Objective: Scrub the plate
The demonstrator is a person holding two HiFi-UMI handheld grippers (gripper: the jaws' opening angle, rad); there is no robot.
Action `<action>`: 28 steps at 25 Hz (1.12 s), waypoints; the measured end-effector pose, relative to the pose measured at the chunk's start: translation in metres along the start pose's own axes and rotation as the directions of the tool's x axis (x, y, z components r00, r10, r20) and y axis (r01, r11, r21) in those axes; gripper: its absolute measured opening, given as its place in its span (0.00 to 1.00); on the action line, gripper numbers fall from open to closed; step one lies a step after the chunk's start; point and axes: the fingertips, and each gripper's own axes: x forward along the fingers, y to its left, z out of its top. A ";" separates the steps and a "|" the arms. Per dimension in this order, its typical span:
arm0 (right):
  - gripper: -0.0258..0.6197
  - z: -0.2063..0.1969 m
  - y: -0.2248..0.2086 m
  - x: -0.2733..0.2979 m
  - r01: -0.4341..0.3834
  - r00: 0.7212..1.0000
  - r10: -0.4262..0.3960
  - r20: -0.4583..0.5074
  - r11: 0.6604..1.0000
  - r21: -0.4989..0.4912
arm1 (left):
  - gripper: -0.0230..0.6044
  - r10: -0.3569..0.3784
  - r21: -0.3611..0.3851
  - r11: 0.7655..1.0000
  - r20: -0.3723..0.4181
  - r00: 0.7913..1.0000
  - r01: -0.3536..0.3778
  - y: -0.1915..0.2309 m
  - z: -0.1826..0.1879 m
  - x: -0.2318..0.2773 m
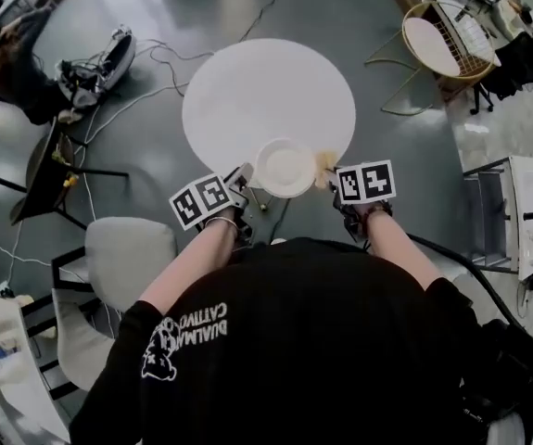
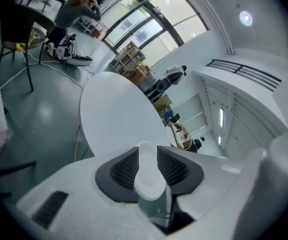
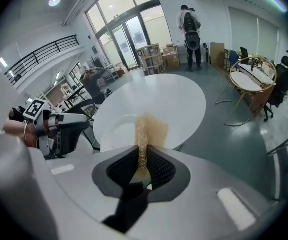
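Left gripper (image 2: 148, 156): round white plate (image 1: 285, 167) clamped at 9 o'clock | right gripper (image 3: 142, 159): tan fibrous scrubber (image 3: 150, 128) held | risk: plate pried loose by scrubbing

Open-plan office: glass doors (image 3: 126, 36), shelving (image 3: 151, 58), cables (image 1: 169, 63).

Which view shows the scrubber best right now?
The right gripper view: the tan scrubber sits at its centre, clamped between the jaws, its frayed end by the plate. The head view shows only a small tan tuft beside the plate's rim. The left gripper view shows none of it.
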 end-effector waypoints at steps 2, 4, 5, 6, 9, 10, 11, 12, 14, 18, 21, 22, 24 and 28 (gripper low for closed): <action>0.13 0.003 0.006 -0.014 0.015 1.000 -0.015 0.025 1.000 0.022 | 0.19 -0.066 -0.078 0.994 0.066 0.996 0.071 -0.012 0.015 -0.020; 0.13 0.007 0.020 -0.035 0.011 0.997 -0.015 0.078 0.998 0.054 | 0.15 -0.134 -0.087 0.986 0.112 0.985 0.144 -0.029 0.028 -0.045; 0.13 0.016 0.028 -0.048 0.006 0.992 -0.014 0.123 0.998 0.063 | 0.14 -0.171 -0.056 0.982 0.125 0.977 0.179 -0.040 0.036 -0.056; 0.13 0.028 0.036 -0.063 0.002 0.984 -0.013 0.177 0.998 0.066 | 0.09 -0.212 -0.008 0.977 0.133 0.968 0.215 -0.055 0.047 -0.067; 0.12 0.070 0.068 -0.113 -0.025 0.933 0.004 0.359 0.998 0.053 | 0.04 -0.380 0.144 0.922 0.142 0.914 0.360 -0.106 0.076 -0.104; 0.12 0.082 0.081 -0.133 -0.034 0.910 0.015 0.415 0.999 0.038 | 0.04 -0.435 0.186 0.894 0.141 0.889 0.408 -0.124 0.082 -0.119; 0.12 0.093 0.094 -0.154 -0.036 0.886 0.024 0.463 0.999 0.015 | 0.04 -0.480 0.217 0.868 0.140 0.866 0.446 -0.142 0.087 -0.134; 0.12 0.102 0.106 -0.176 -0.027 0.864 0.032 0.502 0.999 -0.017 | 0.04 -0.518 0.231 0.846 0.141 0.844 0.481 -0.161 0.090 -0.151; 0.12 0.111 0.131 -0.220 0.023 0.830 0.037 0.557 0.995 -0.101 | 0.04 -0.617 0.177 0.786 0.160 0.771 0.592 -0.203 0.091 -0.192; 0.12 0.101 0.198 -0.265 0.150 0.772 0.017 0.635 0.967 -0.208 | 0.03 -0.745 0.133 0.663 0.213 0.632 0.737 -0.232 0.095 -0.281; 0.12 0.080 0.237 -0.268 0.132 0.750 0.040 0.660 0.969 -0.209 | 0.03 -0.714 0.302 0.692 0.159 0.681 0.655 -0.212 0.088 -0.311; 0.12 0.070 0.246 -0.267 0.122 0.749 0.044 0.661 0.972 -0.203 | 0.03 -0.705 0.395 0.682 0.130 0.697 0.616 -0.208 0.082 -0.319; 0.12 0.049 0.259 -0.261 0.111 0.756 0.040 0.653 0.976 -0.187 | 0.03 -0.684 0.534 0.645 0.085 0.724 0.547 -0.203 0.068 -0.332; 0.12 0.011 0.275 -0.256 0.141 0.780 -0.009 0.625 0.977 -0.162 | 0.03 -0.659 0.599 0.616 0.037 0.751 0.511 -0.195 0.047 -0.354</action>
